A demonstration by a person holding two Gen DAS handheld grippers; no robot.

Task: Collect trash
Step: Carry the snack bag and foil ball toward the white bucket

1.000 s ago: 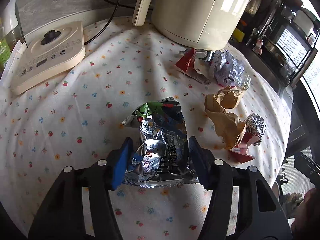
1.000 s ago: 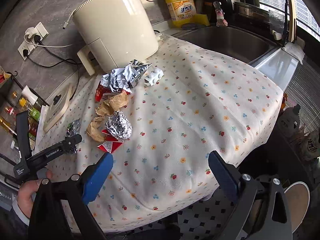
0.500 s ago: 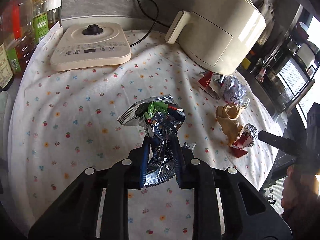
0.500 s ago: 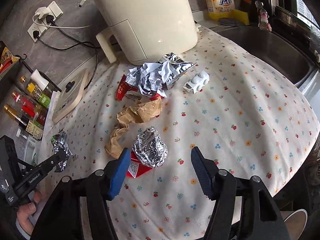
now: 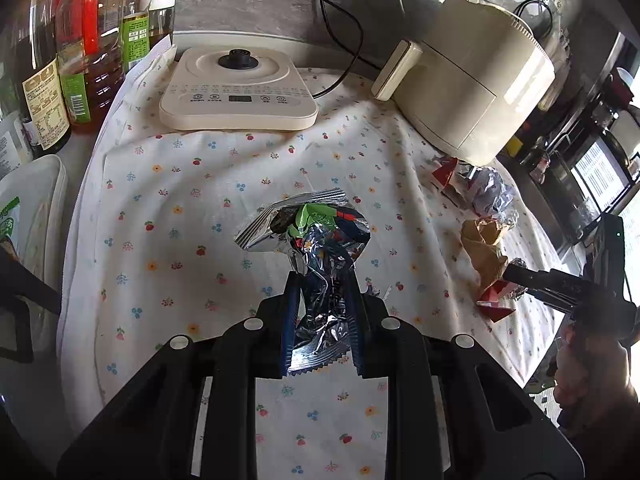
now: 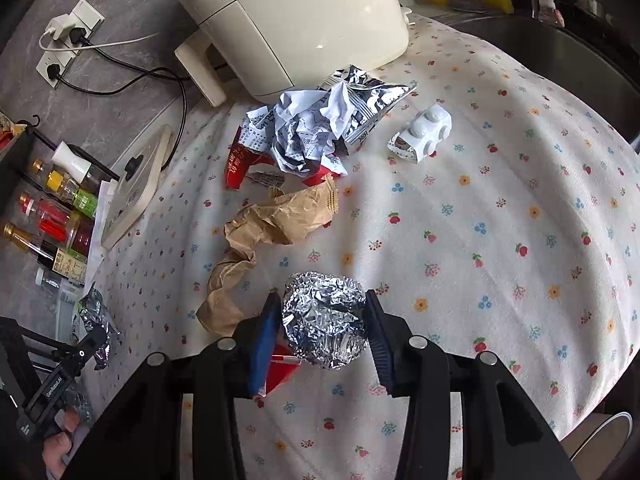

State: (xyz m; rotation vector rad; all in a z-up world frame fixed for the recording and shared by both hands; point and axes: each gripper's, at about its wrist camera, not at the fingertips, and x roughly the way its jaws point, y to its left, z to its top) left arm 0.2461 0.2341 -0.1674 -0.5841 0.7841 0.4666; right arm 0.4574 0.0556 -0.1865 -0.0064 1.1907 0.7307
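Left wrist view: my left claw [image 5: 322, 280] grips the crinkled silver snack wrapper [image 5: 320, 248]; my right claw [image 6: 320, 312] brackets the crumpled foil ball [image 6: 324, 320] at 6 o'clock, unclosed; next, squeeze and lift.

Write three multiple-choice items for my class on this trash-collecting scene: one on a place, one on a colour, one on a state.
1. Where does the crumpled brown paper lie?
A. between the foil ball and the white crumpled paper
B. in the sink
C. on the air fryer

2. What colour are the gripper pads?
A. red
B. blue
C. yellow

3. What is the left gripper doing?
A. hanging open
B. clamping a bottle
C. clamping the foil snack wrapper

Answers: A, it sits between them on the tablecloth; B, the pads show blue; C, its fingers pinch the wrapper.
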